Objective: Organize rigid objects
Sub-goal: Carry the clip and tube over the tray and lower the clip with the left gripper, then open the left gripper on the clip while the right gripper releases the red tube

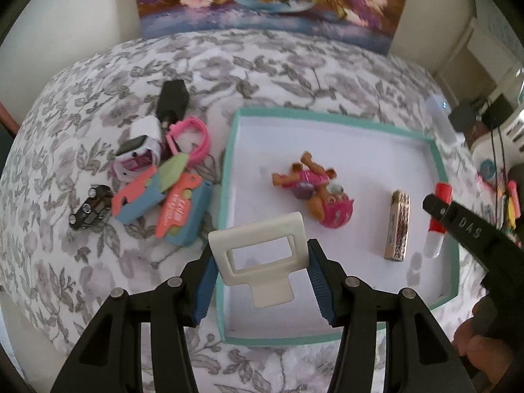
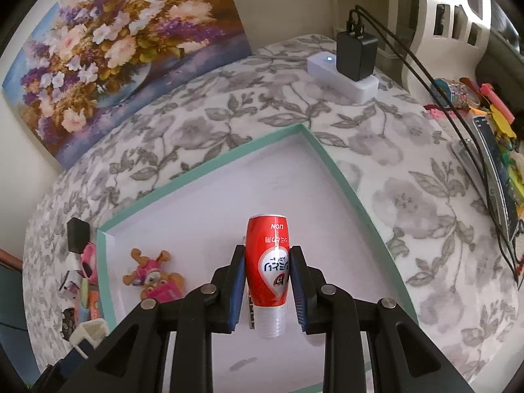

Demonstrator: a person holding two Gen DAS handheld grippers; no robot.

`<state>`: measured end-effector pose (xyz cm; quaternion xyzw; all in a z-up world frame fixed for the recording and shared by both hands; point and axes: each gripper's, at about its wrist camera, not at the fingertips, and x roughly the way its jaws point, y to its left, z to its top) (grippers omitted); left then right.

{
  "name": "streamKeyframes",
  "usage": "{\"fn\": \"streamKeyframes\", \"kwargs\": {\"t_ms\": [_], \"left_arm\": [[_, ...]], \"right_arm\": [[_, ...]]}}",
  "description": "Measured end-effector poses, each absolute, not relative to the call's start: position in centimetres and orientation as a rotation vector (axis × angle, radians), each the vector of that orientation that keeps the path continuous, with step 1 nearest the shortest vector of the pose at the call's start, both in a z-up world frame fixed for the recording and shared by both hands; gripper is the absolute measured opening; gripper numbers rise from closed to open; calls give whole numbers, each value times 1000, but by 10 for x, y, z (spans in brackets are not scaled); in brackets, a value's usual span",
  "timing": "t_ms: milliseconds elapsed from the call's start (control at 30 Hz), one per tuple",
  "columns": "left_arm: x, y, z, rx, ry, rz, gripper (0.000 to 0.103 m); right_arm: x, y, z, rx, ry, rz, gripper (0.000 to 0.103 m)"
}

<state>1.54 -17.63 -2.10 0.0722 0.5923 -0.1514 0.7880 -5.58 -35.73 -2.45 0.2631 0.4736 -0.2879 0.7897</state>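
This looks like a lived-in home, likely a bedroom or family room. A grey-and-white floral cloth covers the surface, and a painted canvas of flowers leans against the cream wall. A white power strip carries a black charger. Children's toys lie heaped beside a teal-rimmed box, and bright stationery clutters the right edge.

teal-rimmed white tray, grey floral cloth.
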Motion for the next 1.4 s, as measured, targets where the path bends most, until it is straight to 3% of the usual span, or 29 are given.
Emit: {"fn": "streamKeyframes", "kwargs": {"t_ms": [533,600,767,867,933,967,1400], "left_arm": [[18,-183,-49,223,1349,-294,57],[19,-183,-50,220,1354,-291,70],[21,-179,-49,213,1348,-276,73],[23,-176,-48,212,1343,-259,74],[24,-173,-46,209,1338,-250,82],[25,-171,-45,205,1333,-246,83],[39,-147,-36,113,1322,-205,83]], "right_arm": [[-51,-357,-57,596,1119,-596,28],[-51,-358,-57,593,1120,-595,28],[-46,-355,-57,553,1136,-608,30],[-44,-352,-56,518,1152,-618,35],[-43,-351,-56,502,1157,-624,50],[-42,-350,-55,497,1152,-625,53],[-37,-337,-43,422,1105,-617,76]]}}
